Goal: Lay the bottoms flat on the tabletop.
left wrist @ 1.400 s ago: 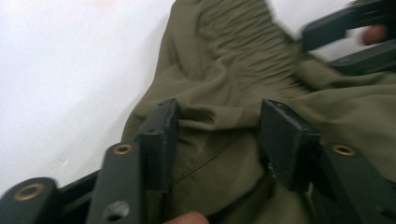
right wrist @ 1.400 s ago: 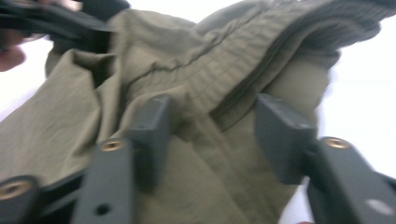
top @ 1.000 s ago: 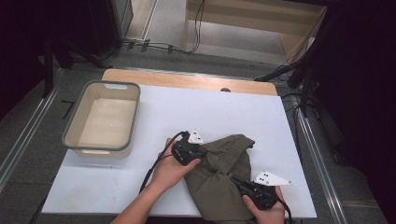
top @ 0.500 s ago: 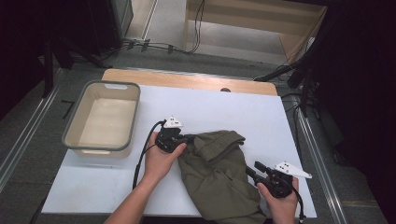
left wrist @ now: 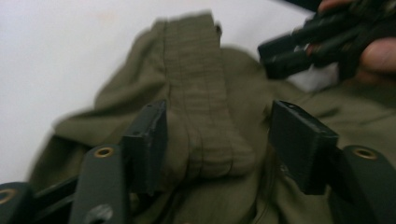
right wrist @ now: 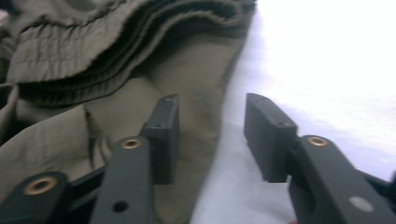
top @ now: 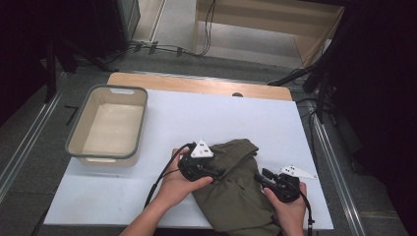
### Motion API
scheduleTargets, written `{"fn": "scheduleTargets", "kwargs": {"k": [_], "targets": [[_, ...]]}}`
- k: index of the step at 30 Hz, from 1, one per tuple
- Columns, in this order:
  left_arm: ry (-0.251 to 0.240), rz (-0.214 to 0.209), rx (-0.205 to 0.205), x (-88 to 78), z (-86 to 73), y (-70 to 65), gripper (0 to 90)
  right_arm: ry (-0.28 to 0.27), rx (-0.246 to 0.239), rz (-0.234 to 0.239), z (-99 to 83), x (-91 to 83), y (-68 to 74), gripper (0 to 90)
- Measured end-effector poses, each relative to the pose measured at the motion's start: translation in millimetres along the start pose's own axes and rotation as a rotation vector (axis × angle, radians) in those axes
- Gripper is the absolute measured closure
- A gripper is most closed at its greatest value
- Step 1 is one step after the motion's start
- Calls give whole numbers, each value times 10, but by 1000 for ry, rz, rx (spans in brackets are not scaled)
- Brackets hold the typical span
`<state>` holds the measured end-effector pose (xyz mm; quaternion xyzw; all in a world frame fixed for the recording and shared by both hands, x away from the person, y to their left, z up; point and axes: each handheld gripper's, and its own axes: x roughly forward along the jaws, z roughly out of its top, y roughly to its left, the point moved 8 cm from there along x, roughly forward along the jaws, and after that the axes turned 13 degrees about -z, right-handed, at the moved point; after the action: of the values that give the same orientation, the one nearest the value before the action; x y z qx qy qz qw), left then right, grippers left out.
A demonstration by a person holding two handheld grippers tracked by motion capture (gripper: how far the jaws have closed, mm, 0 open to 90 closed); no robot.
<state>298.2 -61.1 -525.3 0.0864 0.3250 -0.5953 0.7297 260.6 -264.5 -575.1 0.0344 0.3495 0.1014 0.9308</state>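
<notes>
An olive green garment [top: 236,189] lies crumpled on the white table [top: 221,118] near its front edge. My left gripper [top: 219,172] is at the garment's left side and points right. In the left gripper view this gripper [left wrist: 219,112] is open, its jaws have just been opening, and a ribbed band of the garment [left wrist: 201,112] lies loose between them. My right gripper [top: 260,174] is at the garment's right edge. It is open [right wrist: 212,100], though its jaws have just been closing, with the cloth edge [right wrist: 201,121] and bare table between them.
A beige tub with a grey rim [top: 115,90] stands at the table's left. A wooden strip [top: 196,83] runs along the far edge. Cables [top: 162,49] lie on the floor beyond. The table's right edge is close to my right hand [top: 290,211].
The left gripper has come back to the right onto the garment's left side, and its jaws now stand wide apart. The right gripper has shifted slightly left toward the cloth edge.
</notes>
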Motion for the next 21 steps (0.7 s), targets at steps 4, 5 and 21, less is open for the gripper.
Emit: {"fn": "scheduleTargets", "kwargs": {"k": [4, 5, 21], "targets": [[54, 82, -8, 121, -149, 57, 241, 19, -30, 16, -11, 23, 47, 658], [65, 98, -9, 153, -168, 58, 226, 27, -33, 14, -16, 28, 53, 680], [-4, 87, -82, 12, -78, 216, 446, -44, -155, 88, -30, -95, 231, 880]]}}
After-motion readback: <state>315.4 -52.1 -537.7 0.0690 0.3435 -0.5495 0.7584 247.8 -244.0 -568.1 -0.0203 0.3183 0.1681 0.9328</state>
